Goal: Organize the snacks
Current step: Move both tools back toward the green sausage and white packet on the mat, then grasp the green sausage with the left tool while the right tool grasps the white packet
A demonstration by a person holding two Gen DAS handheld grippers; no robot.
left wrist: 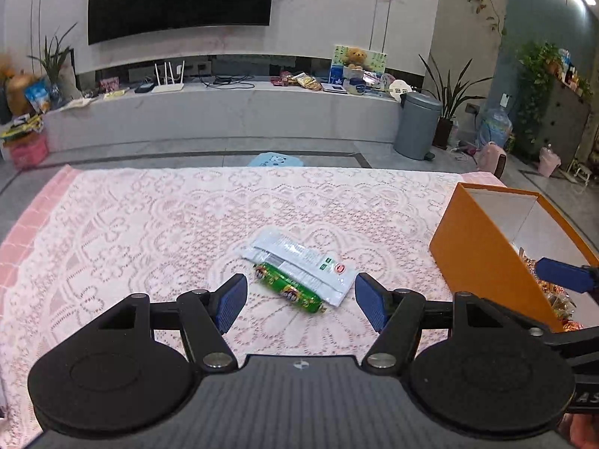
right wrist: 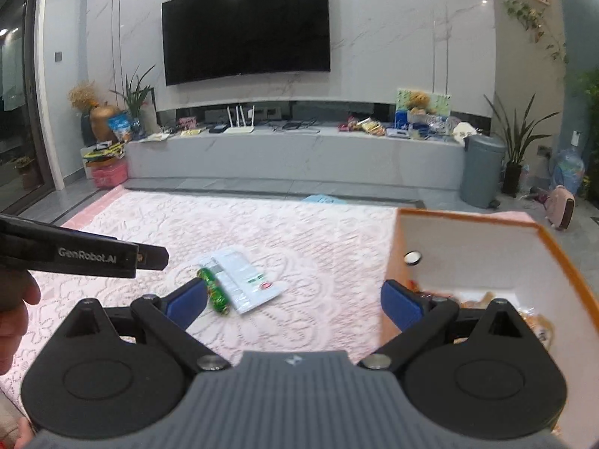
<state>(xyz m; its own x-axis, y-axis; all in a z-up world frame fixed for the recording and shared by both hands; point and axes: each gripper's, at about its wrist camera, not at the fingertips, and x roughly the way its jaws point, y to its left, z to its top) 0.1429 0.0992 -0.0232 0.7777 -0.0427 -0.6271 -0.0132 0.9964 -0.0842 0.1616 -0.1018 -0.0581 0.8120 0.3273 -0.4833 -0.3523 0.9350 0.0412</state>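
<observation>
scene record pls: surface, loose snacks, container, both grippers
surface: pink lace tablecloth
loose snacks: green snack stick touching white packet, mid-table
container: orange box, open top, wrapped snacks inside, right of loose snacks
left gripper: open, empty, just short of the stick
right gripper: open, empty, at box's left wall

Snacks on the cloth: I count two near frame centre, one green sausage stick and one white flat packet, touching.
Boxes: one orange box at the right edge; I see wrapped snacks inside but can't count them.
Grippers: two, my left gripper and my right gripper, both with fingers spread.
Bins: one grey bin, upper right.
Televisions: one television, upper centre.
Tablecloths: one pink lace cloth.
</observation>
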